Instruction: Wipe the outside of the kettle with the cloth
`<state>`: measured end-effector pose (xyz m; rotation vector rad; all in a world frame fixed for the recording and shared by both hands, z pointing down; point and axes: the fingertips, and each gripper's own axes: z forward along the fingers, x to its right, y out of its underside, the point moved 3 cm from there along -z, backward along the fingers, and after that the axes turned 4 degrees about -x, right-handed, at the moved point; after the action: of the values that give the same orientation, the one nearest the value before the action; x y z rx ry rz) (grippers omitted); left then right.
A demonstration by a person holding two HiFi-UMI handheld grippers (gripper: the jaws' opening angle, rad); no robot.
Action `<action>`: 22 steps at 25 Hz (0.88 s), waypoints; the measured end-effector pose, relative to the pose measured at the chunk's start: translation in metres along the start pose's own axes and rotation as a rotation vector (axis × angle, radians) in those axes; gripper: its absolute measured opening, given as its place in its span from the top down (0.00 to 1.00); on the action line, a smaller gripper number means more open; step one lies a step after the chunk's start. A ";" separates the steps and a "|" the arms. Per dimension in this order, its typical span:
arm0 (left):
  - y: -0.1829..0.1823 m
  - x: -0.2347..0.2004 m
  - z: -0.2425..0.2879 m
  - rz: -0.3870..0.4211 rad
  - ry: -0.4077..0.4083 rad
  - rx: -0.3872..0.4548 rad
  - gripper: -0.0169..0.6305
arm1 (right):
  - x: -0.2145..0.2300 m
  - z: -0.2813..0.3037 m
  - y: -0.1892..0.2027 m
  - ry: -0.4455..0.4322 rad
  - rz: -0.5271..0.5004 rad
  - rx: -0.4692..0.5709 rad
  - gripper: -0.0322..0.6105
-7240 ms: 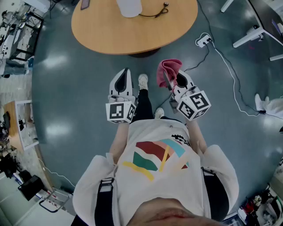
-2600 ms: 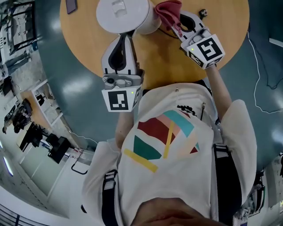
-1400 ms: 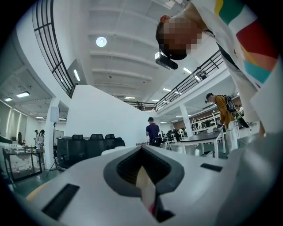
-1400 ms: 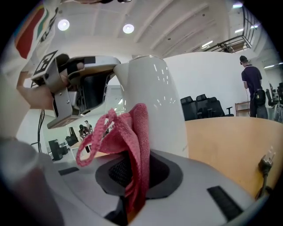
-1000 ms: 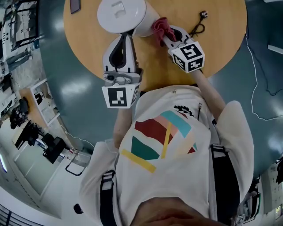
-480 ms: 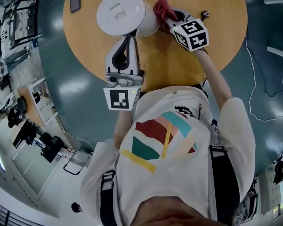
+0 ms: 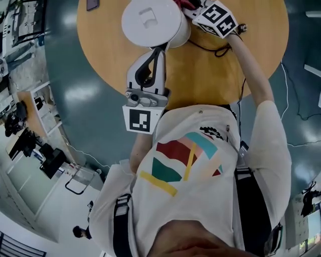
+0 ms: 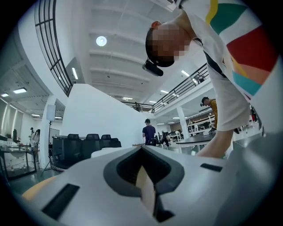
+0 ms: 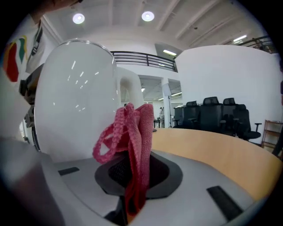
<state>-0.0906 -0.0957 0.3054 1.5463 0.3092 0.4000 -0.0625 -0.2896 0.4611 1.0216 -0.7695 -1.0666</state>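
The white kettle (image 7: 153, 22) stands on the round wooden table (image 7: 225, 75) at the top of the head view. My right gripper (image 7: 193, 9) is at the kettle's right side, shut on the pink cloth (image 7: 184, 4), which lies against the kettle's wall. In the right gripper view the cloth (image 9: 132, 132) stands bunched up out of the right gripper (image 9: 135, 176), with the kettle (image 9: 75, 97) close on the left. My left gripper (image 7: 161, 49) points at the kettle's near side, shut and empty; whether it touches I cannot tell. In its own view the left gripper (image 8: 143, 176) holds nothing.
A black cable (image 7: 215, 48) runs over the table from the kettle's base towards the right. A dark phone (image 7: 93, 4) lies at the table's far left edge. The tabletop (image 9: 212, 150) stretches away to the right of the cloth.
My right gripper has carried the cloth farther away along the kettle's right side and rolled. The left gripper has stayed by the kettle's near side.
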 end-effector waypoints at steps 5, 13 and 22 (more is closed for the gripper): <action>0.001 -0.021 -0.004 -0.009 0.009 0.000 0.91 | 0.001 0.041 -0.016 -0.114 -0.136 -0.025 0.89; 0.005 -0.018 -0.007 -0.011 -0.005 0.013 0.91 | 0.001 0.038 -0.015 -0.084 -0.149 -0.047 0.89; 0.010 -0.049 -0.037 -0.033 -0.083 0.036 0.82 | 0.004 -0.052 0.001 0.120 0.033 0.049 0.89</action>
<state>-0.1515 -0.0837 0.3125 1.5865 0.2780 0.3050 -0.0149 -0.2783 0.4440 1.1013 -0.7155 -0.9525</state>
